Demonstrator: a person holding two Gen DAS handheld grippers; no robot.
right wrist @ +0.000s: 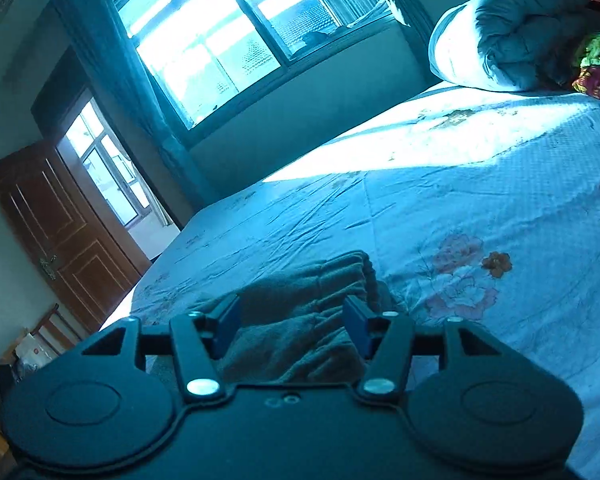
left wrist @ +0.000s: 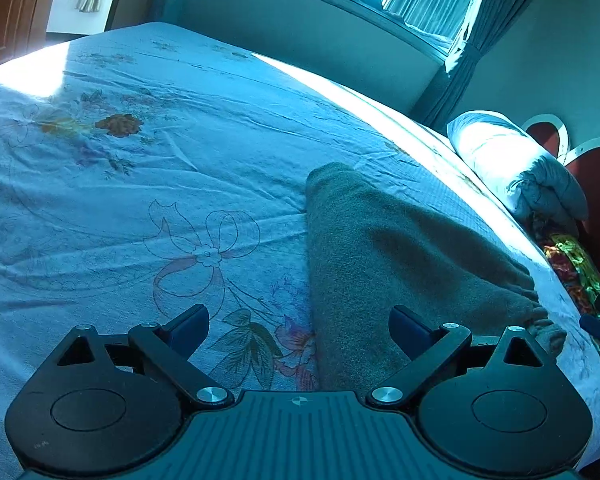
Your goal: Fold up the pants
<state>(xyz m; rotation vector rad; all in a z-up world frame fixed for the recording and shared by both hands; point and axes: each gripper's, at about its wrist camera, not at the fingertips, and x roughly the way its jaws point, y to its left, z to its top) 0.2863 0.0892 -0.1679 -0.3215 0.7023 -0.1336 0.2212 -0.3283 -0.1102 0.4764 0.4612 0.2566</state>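
Grey-brown fleece pants lie on the floral blue bedsheet, a rolled white quilt far right; left claw and right claw gape empty.

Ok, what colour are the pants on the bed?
Plain grey-brown, no pattern; the blue light tints them. The pants show best in the left wrist view.
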